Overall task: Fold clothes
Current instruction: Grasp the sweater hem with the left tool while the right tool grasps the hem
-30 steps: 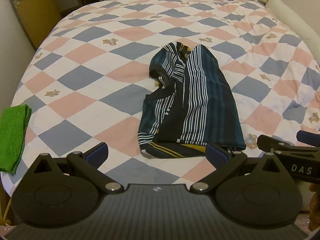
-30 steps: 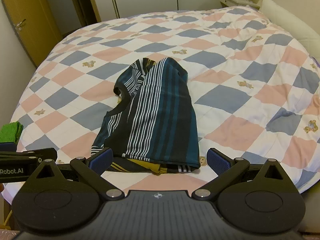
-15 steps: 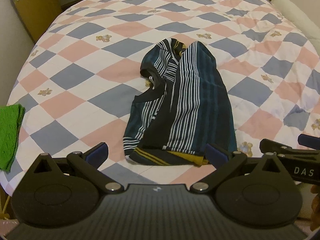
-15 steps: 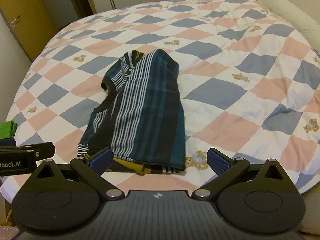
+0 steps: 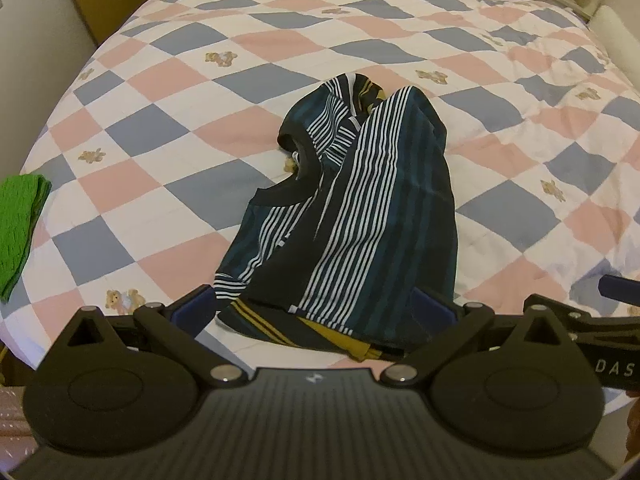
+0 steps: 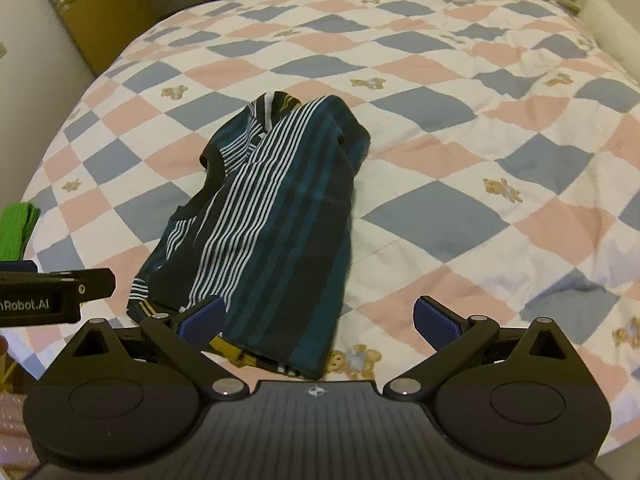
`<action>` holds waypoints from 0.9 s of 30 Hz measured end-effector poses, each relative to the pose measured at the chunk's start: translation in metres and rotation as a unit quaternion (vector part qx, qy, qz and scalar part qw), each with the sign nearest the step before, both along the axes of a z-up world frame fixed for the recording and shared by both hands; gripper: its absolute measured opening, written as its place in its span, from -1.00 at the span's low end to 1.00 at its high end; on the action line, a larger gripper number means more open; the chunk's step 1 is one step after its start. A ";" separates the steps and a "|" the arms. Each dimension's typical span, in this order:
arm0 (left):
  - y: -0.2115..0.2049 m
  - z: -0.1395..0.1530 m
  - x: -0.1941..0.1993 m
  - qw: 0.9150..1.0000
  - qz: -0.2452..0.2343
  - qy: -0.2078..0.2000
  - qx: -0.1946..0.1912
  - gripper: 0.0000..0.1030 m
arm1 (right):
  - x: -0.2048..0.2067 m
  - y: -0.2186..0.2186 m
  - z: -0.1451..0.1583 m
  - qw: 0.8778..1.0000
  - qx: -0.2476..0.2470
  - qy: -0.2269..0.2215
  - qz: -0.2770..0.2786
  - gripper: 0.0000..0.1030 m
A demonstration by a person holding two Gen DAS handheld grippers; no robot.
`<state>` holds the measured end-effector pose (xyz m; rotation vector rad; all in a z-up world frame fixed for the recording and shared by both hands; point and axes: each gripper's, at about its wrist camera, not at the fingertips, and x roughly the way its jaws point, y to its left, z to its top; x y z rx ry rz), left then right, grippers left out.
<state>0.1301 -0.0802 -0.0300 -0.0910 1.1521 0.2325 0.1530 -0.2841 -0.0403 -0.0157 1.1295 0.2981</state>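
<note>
Both the left claw (image 5: 314,312) and the right claw (image 6: 318,322) gape empty over the striped shirt (image 5: 352,220)'s near hem; next, likely pinching its corners.

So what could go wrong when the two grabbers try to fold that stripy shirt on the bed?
The dark teal, white-striped shirt already lies in loose layers, with a yellow-striped part poking out at its near hem, so a pinch by the open left gripper might catch only the top layer. The open right gripper could also snag the soft pink-and-blue checked quilt underneath.
</note>
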 end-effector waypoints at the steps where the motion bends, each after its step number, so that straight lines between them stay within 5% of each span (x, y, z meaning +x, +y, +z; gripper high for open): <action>1: -0.002 -0.001 0.002 1.000 0.004 0.002 0.001 0.98 | 0.004 -0.002 -0.001 1.000 -0.001 0.002 0.007 0.99; 11: 0.006 -0.020 0.015 0.999 0.020 0.030 -0.018 0.98 | 0.029 -0.009 -0.019 0.999 0.000 0.032 0.043 1.00; 21: 0.058 -0.069 0.027 0.997 -0.028 0.059 -0.041 0.97 | 0.046 0.010 -0.036 0.999 0.030 0.036 -0.007 0.99; 27: 0.090 -0.108 0.028 0.990 -0.029 0.082 -0.108 0.84 | 0.067 0.023 -0.068 0.995 0.045 0.082 -0.045 1.00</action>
